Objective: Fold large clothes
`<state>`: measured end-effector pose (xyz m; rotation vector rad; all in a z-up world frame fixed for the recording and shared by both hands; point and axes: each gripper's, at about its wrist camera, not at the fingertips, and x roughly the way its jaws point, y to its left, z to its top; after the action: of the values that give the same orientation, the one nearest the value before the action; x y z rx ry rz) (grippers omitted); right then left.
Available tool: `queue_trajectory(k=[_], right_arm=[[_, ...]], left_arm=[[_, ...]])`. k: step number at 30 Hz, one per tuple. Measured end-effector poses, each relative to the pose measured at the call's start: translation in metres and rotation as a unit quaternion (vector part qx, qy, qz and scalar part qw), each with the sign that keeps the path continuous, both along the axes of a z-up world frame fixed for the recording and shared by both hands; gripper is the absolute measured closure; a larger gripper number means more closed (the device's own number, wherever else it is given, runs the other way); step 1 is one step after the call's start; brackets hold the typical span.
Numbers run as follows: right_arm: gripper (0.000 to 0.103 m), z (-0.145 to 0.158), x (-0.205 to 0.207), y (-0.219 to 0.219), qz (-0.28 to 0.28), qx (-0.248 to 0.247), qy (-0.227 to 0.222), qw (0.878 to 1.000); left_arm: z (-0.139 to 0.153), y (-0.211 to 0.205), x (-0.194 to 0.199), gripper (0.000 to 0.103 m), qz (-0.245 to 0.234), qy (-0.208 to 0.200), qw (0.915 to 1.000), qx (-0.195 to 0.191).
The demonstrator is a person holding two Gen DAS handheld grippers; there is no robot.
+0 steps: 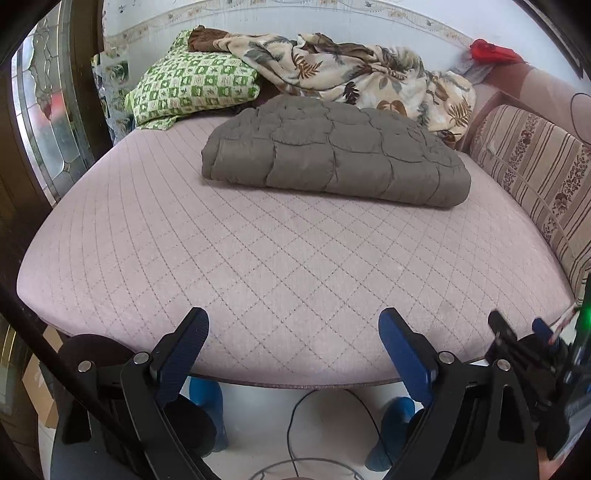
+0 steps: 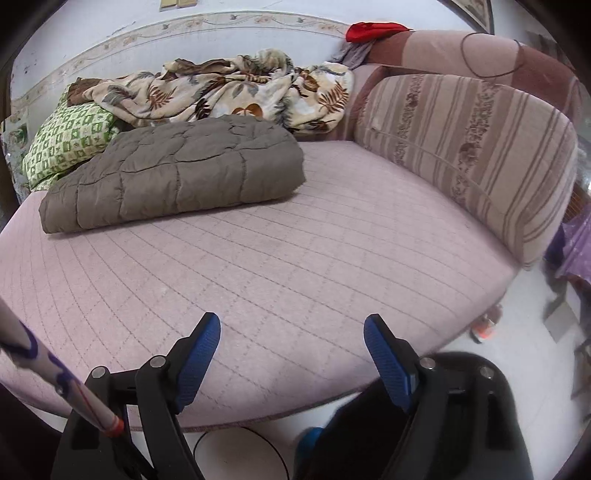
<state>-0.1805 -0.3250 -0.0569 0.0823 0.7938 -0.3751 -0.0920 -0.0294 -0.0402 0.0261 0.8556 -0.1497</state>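
A grey-brown quilted garment (image 1: 332, 151) lies folded into a thick rectangle at the far side of the pink quilted bed (image 1: 258, 266). It also shows in the right wrist view (image 2: 177, 177), at the far left of the bed (image 2: 295, 266). My left gripper (image 1: 293, 325) is open and empty, held over the bed's near edge, well short of the garment. My right gripper (image 2: 291, 328) is open and empty too, over the near edge. The right gripper also shows at the right edge of the left wrist view (image 1: 517, 332).
A leaf-print blanket (image 1: 354, 70) and a green checked pillow (image 1: 188, 85) lie bunched against the back wall. A striped backrest cushion (image 2: 469, 155) lines the right side. A red cloth (image 2: 373, 29) sits on the sofa back. Blue slippers (image 1: 207, 406) and a cable lie on the floor below.
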Motion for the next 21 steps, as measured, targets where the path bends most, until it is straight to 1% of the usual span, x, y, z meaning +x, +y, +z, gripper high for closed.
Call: queue_trajectory(k=[4,9,16,21], right_arm=[[0.018,-0.005,-0.009,0.001,0.011,0.007,0.020,1.000],[0.018,-0.005,-0.008,0.002,0.013,0.005,0.018,1.000],[0.017,-0.008,-0.007,0.003,0.011,0.006,0.022,1.000],[0.017,-0.011,-0.006,0.004,0.014,0.000,0.027,1.000]], left_arm=[[0.000,-0.006,-0.001,0.010,-0.008,0.001,0.9999,0.007],[-0.004,-0.011,0.001,0.010,-0.011,0.009,0.9997,0.020],[-0.006,-0.012,0.003,0.010,-0.010,0.011,0.9996,0.023],[-0.010,-0.011,0.006,0.010,-0.012,0.020,0.9994,0.025]])
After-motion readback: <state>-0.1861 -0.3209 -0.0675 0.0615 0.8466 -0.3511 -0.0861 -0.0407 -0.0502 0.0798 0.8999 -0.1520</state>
